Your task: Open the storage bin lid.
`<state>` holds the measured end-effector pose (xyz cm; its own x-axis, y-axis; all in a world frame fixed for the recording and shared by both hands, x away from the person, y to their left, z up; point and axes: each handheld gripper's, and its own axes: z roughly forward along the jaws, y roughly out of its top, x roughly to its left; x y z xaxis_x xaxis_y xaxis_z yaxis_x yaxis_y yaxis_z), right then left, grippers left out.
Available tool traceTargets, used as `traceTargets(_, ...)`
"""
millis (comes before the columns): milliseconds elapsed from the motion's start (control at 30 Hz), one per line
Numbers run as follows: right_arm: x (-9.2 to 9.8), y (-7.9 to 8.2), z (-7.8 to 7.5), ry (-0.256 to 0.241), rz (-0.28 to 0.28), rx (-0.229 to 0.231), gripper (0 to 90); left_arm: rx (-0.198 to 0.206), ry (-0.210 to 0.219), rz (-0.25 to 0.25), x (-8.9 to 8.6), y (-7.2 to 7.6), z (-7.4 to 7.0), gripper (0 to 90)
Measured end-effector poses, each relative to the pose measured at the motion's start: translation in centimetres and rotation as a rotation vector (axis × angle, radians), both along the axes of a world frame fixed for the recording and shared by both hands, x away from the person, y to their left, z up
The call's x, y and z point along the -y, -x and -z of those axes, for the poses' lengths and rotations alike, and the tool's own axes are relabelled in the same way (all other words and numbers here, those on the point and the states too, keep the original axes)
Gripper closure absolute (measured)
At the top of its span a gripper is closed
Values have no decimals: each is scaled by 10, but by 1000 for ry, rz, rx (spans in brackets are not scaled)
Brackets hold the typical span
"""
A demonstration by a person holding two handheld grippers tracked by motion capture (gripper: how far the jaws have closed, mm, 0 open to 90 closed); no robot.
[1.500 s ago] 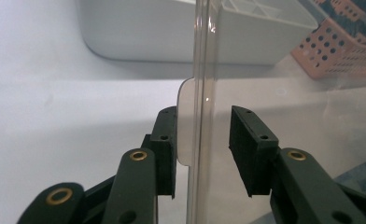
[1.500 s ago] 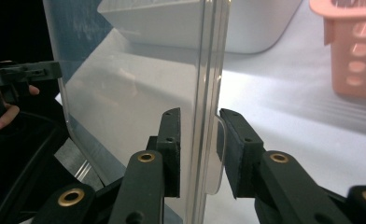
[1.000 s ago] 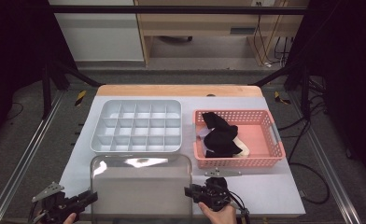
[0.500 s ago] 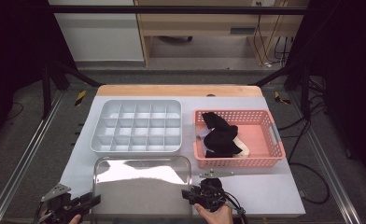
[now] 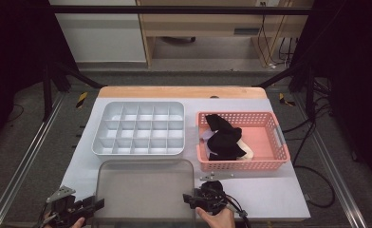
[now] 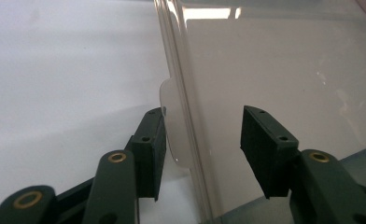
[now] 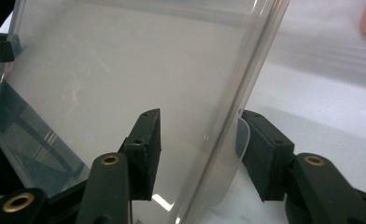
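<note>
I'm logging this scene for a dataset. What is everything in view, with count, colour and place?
Clear lid: one, transparent, near table edge, between both tongs.
Divided tray: one, pale grey, table centre-left.
Basket: one, pink, right of tray.
Cloth items: several, mostly black, in basket.
Table: one, white.
Left tongs: one, black, jaws open astride lid's edge.
Right tongs: one, black, jaws open astride lid's opposite edge.

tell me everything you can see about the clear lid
The lid is a clear plastic rectangle with rounded corners, a raised rim and a small tab on each short side. It lies at the table's near edge, in front of the grey tray. The left gripper and right gripper each straddle a side edge at its tab, jaws open, not yet clamped.
</note>
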<state>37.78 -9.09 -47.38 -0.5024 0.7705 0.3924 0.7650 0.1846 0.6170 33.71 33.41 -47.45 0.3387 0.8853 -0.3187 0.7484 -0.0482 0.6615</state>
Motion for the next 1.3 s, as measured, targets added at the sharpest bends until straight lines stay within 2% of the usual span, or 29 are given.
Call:
traceTargets(367, 1, 0, -2, 2, 4, 23, 475, 10, -20, 3, 3, 1, 0, 471)
traceTargets(600, -2, -1, 0, 27, 11, 36, 474, 23, -48, -2, 6, 1, -1, 445)
traceTargets(800, -3, -3, 1, 41, 12, 40, 473, 21, -49, -8, 7, -1, -1, 435)
traceTargets(867, -3, -4, 1, 40, 14, 36, 474, 36, -57, -17, 6, -1, -2, 394)
traceTargets(933, -2, -4, 2, 42, 11, 30, 471, 55, -42, -36, 3, -2, -3, 396)
traceTargets(1033, -1, -5, 2, 22, 12, 21, 462, 71, -46, -52, 1, -3, -4, 387)
traceTargets(1067, -1, -6, 2, 31, 10, 22, 462, 73, -49, -51, 1, -4, -4, 383)
traceTargets(1100, 0, -5, 2, 27, 23, 56, 450, 77, -51, -47, 1, -5, -5, 380)
traceTargets(1133, 0, -5, 2, 27, 23, 56, 450, 77, -51, -47, 1, -5, -5, 377)
traceTargets(1167, 2, -5, 0, 35, 27, 93, 435, 84, -50, -46, 1, -6, -5, 375)
traceTargets(1300, 5, -6, -1, 23, 36, 112, 423, 114, -27, -42, -2, -10, -7, 374)
